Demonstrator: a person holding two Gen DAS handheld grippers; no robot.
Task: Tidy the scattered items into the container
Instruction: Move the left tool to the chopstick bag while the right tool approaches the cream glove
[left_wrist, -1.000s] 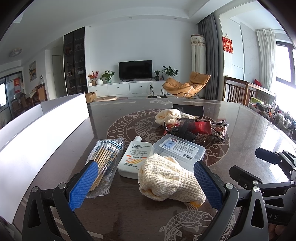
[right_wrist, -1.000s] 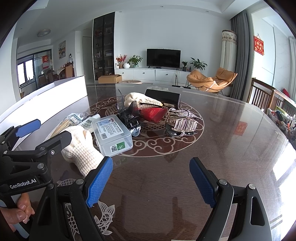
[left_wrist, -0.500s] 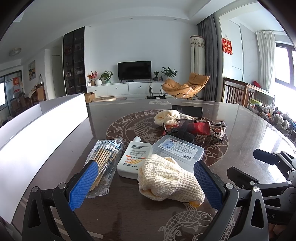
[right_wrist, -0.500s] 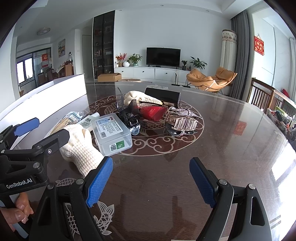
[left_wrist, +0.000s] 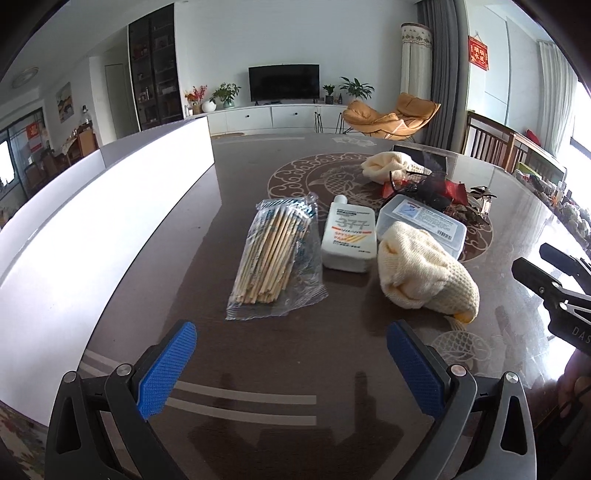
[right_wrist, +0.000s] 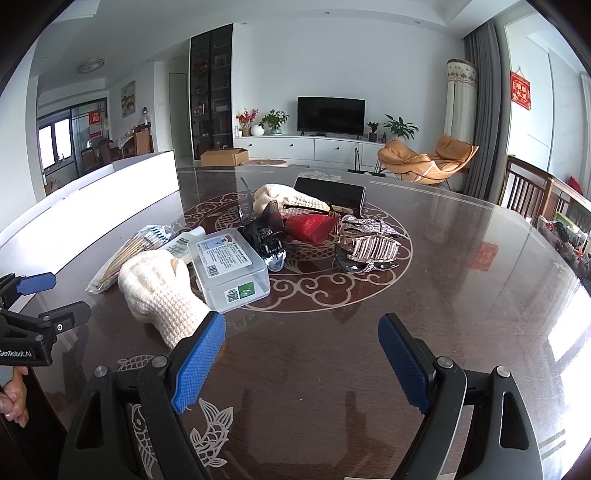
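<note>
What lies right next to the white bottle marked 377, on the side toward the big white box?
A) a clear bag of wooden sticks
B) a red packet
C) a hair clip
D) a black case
A: in the left wrist view the clear bag of wooden sticks lies beside the white bottle, on the white box side.

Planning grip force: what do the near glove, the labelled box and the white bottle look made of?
Glove: cream knitted yarn, soft, ribbed weave visible.
Box: clear rigid plastic, glossy and see-through.
Bottle: white opaque plastic, probably smooth matte.
</note>
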